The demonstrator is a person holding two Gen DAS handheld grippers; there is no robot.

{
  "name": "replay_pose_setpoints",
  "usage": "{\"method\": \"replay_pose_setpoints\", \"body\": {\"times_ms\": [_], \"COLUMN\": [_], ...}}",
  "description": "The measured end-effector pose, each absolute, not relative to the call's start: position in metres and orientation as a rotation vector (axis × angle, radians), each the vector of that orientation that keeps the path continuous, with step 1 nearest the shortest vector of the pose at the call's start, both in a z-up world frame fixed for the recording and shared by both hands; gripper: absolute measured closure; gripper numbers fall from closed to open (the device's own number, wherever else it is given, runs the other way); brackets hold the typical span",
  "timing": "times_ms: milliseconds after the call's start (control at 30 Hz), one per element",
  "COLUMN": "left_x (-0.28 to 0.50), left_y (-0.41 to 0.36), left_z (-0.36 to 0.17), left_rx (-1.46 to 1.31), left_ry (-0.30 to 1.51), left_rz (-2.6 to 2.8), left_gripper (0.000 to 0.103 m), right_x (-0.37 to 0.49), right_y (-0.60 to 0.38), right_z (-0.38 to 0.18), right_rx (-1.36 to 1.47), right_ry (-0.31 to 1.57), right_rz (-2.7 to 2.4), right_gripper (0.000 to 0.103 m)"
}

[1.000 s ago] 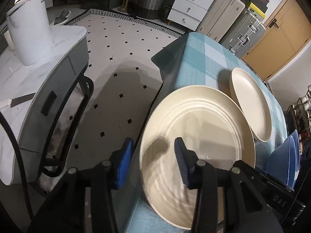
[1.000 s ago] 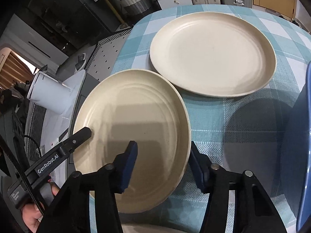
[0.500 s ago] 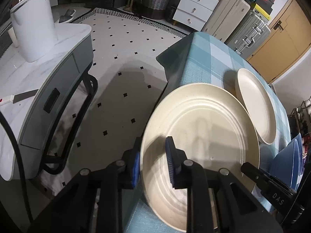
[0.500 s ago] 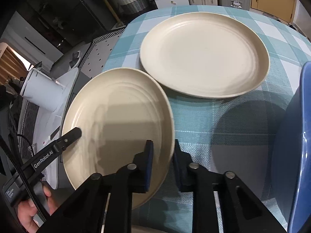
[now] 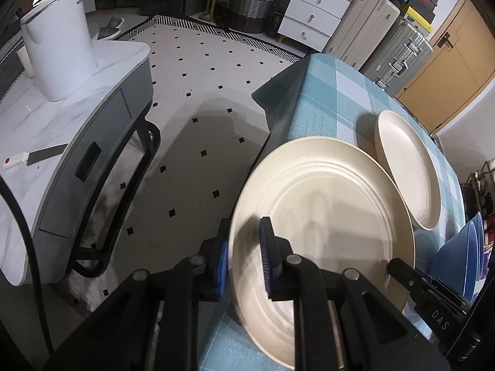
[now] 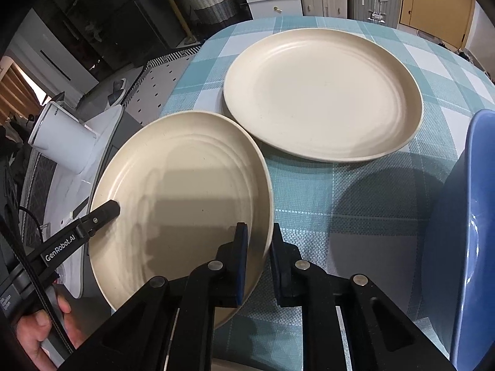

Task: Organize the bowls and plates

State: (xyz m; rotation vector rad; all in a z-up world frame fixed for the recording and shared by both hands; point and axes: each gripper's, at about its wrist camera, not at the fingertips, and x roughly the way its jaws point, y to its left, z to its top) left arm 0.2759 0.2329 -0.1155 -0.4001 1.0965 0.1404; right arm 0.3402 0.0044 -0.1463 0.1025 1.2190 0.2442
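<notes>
Both grippers clamped the near cream plate (image 5: 324, 225) by opposite rims, its left edge overhanging the checked table (image 6: 355, 198). The left gripper (image 5: 244, 259) had just been closing, pads on the left rim; the right gripper (image 6: 258, 262) pinched the right rim. Only the right view showed a hand (image 6: 43, 330) on the left tool, plus the whole second plate (image 6: 321, 92) just beyond. Left view alone showed floor, suitcases (image 5: 396, 43), and a white kettle (image 5: 58, 46).
</notes>
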Motion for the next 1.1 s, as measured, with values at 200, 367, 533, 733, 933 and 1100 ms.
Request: {"method": "replay_pose_setpoints", "body": {"times_ms": [200,367,533,733,933,1100], "left_x": [0.274,0.272,0.27,0.268,0.267,0.263], "left_y": [0.232,0.232,0.231,0.234,0.233,0.234], "left_z": [-0.117,-0.117,-0.116,-0.114,-0.114,-0.113], "left_rx": [-0.401,-0.399,-0.391,-0.393,-0.396,-0.404], "left_ry": [1.097,1.088,1.078,1.082,1.084,1.081], "left_rz": [0.142,0.151,0.159,0.154,0.154,0.156], "left_gripper": [0.088,0.089,0.09,0.091,0.091,0.091], "right_x": [0.337,0.338,0.336,0.333,0.328,0.321], "right_y": [0.007,0.013,0.009,0.007,0.007,0.009], "right_z": [-0.144,-0.142,-0.143,-0.14,-0.139,-0.135], "right_rx": [0.069,0.03,0.055,0.057,0.043,0.014], "right_ry": [1.206,1.185,1.171,1.154,1.147,1.115], "right_rz": [0.243,0.251,0.257,0.263,0.266,0.27], "right_gripper": [0.09,0.09,0.091,0.091,0.091,0.091]}}
